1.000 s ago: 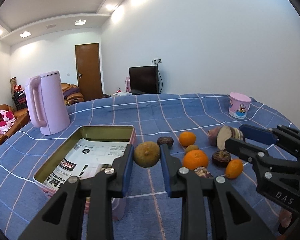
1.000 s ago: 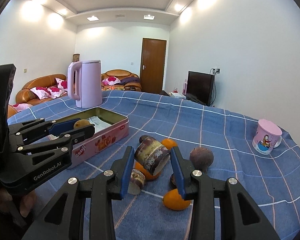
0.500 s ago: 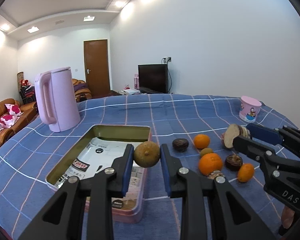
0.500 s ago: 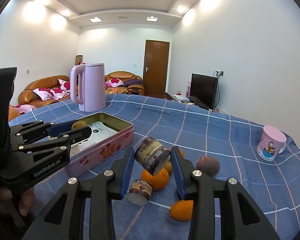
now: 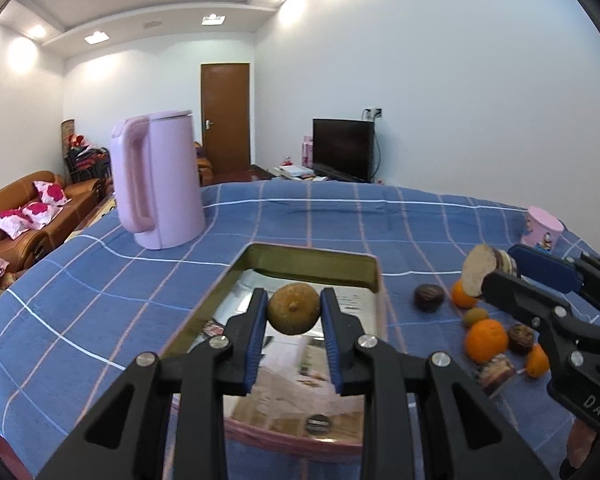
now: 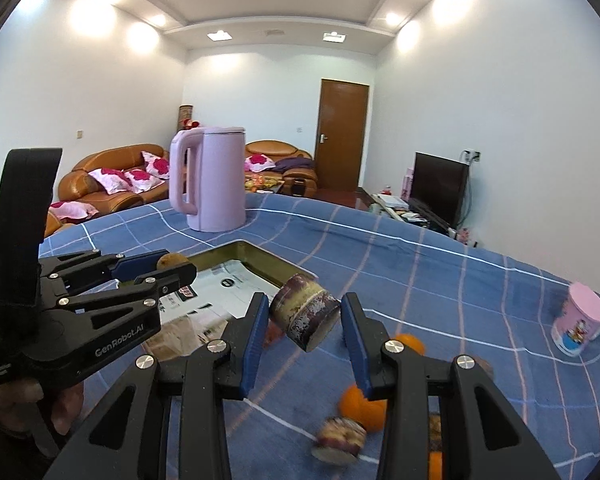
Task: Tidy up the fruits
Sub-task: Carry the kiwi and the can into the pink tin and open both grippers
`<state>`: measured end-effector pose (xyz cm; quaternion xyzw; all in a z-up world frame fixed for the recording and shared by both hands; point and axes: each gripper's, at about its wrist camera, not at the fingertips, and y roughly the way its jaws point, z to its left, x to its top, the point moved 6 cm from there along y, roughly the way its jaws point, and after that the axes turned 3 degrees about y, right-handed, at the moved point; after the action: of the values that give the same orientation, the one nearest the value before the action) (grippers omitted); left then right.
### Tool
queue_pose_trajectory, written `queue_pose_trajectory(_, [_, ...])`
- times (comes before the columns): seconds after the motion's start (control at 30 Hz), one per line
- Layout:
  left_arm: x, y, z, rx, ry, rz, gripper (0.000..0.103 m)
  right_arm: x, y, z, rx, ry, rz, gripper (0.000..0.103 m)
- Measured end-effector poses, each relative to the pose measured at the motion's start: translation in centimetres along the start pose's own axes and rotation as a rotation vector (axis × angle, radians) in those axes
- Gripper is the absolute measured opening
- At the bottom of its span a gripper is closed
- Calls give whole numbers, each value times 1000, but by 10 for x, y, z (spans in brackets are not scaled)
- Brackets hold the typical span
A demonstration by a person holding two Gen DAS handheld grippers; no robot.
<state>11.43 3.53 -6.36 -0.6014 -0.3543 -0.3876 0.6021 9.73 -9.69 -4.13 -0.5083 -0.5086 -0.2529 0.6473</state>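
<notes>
A: Left tongs (image 5: 293, 312) are clamped on a brownish round fruit (image 5: 293, 309), held up over the tin (image 5: 374, 276), near its front half. Right tongs (image 6: 305, 320) are clamped on a cut chunk (image 6: 305, 317) with purple-brown skin, tilted, cut face down toward the cloth, just past the tin's corner.

B: Rest of the fruit?

A: On the cloth (image 5: 80, 280) right of the tin: oranges (image 5: 486, 340), a dark round one (image 5: 429, 297), smaller bits. Tin has only printed paper inside, far as I can see.

B: Risks?

A: Likely both drops aim at the same tin, and the two tongs sit close together. They could knock each other, and a bump might loosen a grip. The round fruit is pinched at its widest part, so it could roll out and hit the rim or bounce off. The chunk is held skewed and may twist free early and land on the cloth. Kettle (image 5: 160, 184) stands well behind, mug (image 6: 578, 320) far right; neither is in the way.
</notes>
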Motion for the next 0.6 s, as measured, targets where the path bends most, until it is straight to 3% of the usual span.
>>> queue_pose_trajectory(0.6, [-2,38,43,31,-30,88,28,2,60,48,93,-34,75,40])
